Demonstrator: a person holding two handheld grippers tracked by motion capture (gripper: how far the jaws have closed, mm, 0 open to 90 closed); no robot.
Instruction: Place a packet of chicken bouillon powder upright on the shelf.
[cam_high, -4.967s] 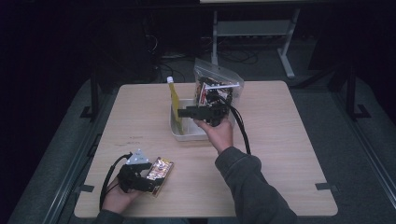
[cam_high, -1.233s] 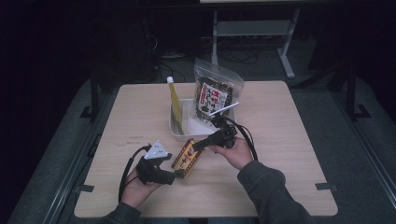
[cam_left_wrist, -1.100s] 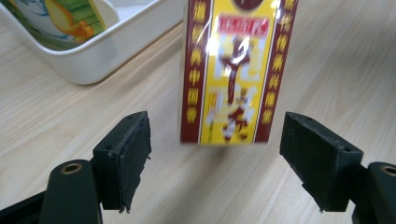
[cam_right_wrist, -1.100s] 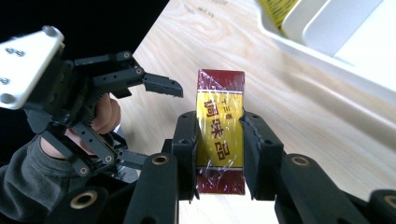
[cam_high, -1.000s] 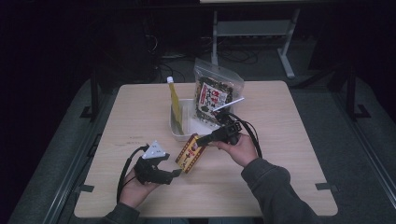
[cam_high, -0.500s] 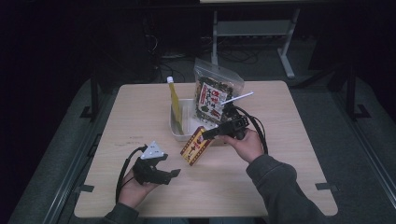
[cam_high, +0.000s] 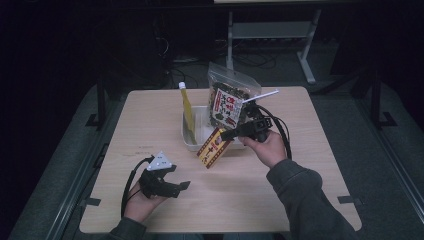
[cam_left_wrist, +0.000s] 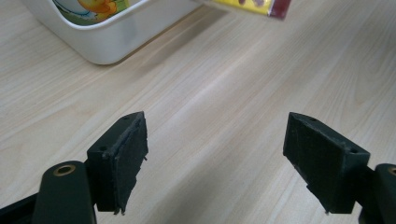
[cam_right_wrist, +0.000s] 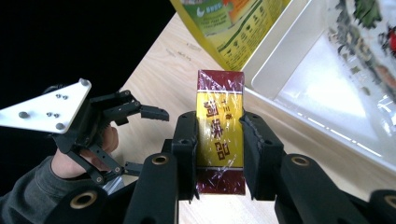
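Observation:
A flat yellow and dark red snack packet (cam_high: 214, 146) (cam_right_wrist: 220, 126) hangs just above the table at the near rim of the white tray (cam_high: 192, 141) (cam_right_wrist: 299, 79). My right gripper (cam_high: 229, 134) (cam_right_wrist: 218, 140) is shut on the packet, one jaw on each long side. My left gripper (cam_high: 181, 185) (cam_left_wrist: 215, 154) stands open near the table's front left, held low over bare wood with nothing between its jaws. In the right gripper view the left gripper (cam_right_wrist: 149, 140) appears beyond the packet.
In the tray stand a yellow pouch (cam_high: 186, 107) (cam_right_wrist: 229, 23) at its left end and a clear bag of dark snacks (cam_high: 228, 100) (cam_right_wrist: 369, 32) at its right. The tray's corner (cam_left_wrist: 93, 42) lies just ahead of my left gripper. Dark floor surrounds the wooden table (cam_high: 310, 130).
My left gripper let go of the packet and drew back to the front left, now open. My right gripper took the packet and carried it up and right to the tray's near rim.

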